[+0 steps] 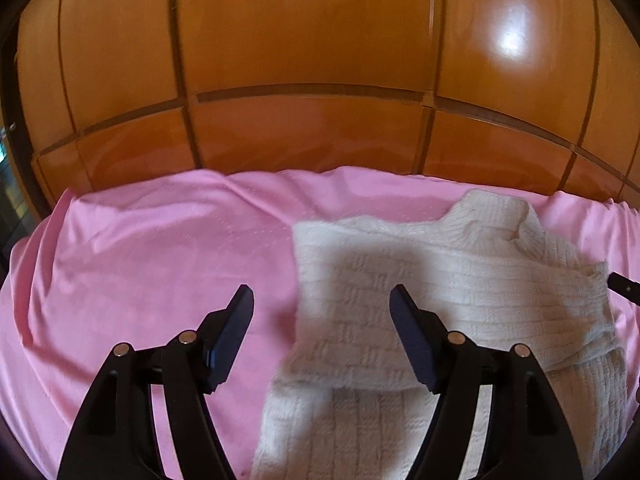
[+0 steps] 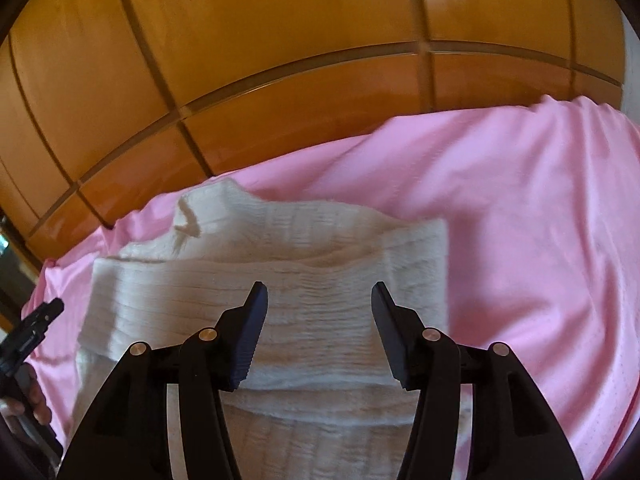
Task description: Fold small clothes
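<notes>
sweater (image 1: 460, 264) was cream, ribbed plus basketweave knit | sheet (image 1: 160, 248) was plain pink | wardrobe (image 1: 304, 40) was glossy orange-brown wood

The left gripper (image 1: 322, 300) stands wide open and tilts downward, nothing between its fingers. The right gripper (image 2: 319, 300) points steeply down, its fingers parted and gripping nothing.

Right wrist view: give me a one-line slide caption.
Right gripper open and empty above a folded white knit sweater on a pink sheet, wooden wardrobe behind.
</notes>
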### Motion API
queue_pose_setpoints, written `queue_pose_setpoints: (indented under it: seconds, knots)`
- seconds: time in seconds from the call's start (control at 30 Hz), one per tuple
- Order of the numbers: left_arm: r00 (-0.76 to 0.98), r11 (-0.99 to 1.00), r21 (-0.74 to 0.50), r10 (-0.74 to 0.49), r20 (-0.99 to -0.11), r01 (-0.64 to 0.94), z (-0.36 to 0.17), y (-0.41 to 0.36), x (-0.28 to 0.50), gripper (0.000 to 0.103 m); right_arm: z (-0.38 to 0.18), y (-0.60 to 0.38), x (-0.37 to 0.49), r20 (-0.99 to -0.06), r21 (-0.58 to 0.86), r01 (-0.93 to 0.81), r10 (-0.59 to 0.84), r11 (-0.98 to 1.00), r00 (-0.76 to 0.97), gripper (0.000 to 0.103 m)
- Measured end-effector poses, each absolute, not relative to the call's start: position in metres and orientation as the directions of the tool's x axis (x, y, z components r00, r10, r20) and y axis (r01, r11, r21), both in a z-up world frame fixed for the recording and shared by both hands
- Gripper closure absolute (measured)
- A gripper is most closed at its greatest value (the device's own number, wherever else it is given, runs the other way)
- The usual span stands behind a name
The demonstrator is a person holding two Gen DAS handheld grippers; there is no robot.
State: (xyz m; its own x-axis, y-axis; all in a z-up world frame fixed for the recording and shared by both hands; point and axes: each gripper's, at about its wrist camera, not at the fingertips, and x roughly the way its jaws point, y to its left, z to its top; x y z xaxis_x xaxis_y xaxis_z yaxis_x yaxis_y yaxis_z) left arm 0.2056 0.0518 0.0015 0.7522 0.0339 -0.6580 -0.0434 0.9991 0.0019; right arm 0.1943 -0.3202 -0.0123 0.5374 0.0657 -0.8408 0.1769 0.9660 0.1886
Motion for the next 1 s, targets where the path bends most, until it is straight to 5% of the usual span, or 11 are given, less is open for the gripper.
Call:
queue_pose_setpoints:
  seconds: [0.4,0.63,1.0]
  knots:
    - [0.755,1.000,0.009,-0.009,-0.656,0.019,-0.010,0.037,0.233,0.033,-0.043,-0.314,0.214,-0.870,0.122,0.184,0.016,0.975,0.493,0.050]
    - [0.649,0.999,-0.036,-0.012,-0.760,-0.024,-0.067,0.043,0.267,0.033,-0.081,-0.318,0.215,-0.859,0.074,0.194,-0.037,0.978,0.510,0.047]
    - [0.723,0.996,-0.075,-0.019,-0.691,-0.046,-0.023,0.047,0.219,0.036,-0.077,-0.318,0.213,-0.847,0.087,0.195,-0.031,0.977,0.531,0.044]
